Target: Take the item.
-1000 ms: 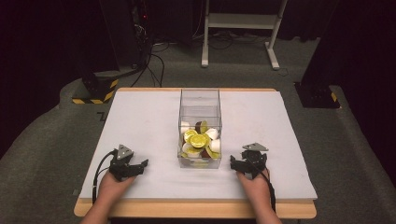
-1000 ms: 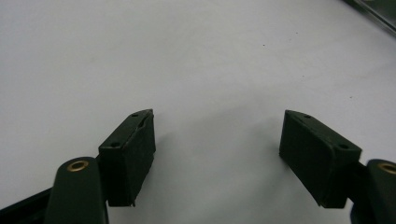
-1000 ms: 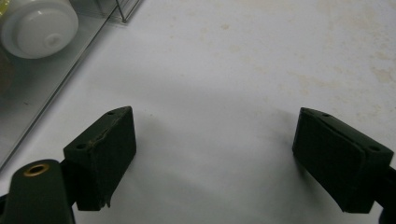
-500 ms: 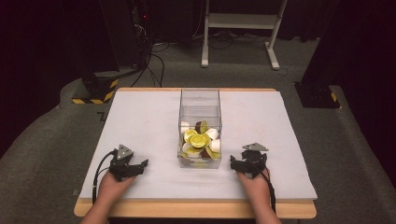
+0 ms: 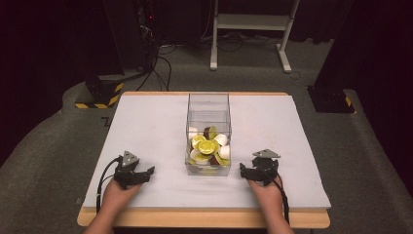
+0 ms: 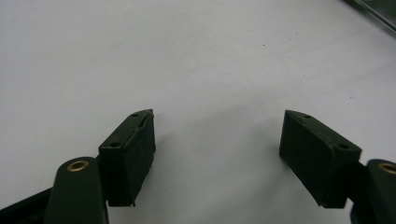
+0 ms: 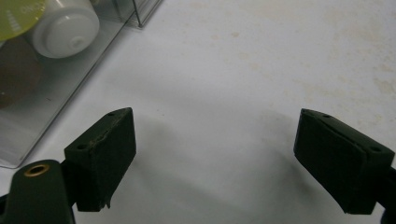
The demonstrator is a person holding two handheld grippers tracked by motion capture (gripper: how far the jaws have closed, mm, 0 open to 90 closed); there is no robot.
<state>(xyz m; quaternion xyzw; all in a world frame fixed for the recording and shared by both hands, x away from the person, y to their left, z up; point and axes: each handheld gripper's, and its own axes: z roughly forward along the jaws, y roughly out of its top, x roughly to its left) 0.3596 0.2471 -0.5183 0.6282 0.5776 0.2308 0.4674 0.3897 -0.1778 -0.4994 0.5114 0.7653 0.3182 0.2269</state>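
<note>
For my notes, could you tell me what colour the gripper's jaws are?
Black, clearest in the left gripper view.

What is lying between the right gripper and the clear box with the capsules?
Nothing: in the high view only bare white table separates the right gripper from the clear box.

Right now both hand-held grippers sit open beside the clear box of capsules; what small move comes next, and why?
Probably lift the right hand-held gripper up over the rim of the clear box. Its jaws stand wide apart with nothing between them, low on the white mat, and the capsules lie inside behind the box's wall, so they seem reachable only from above. The left hand-held gripper rests farther off.
</note>
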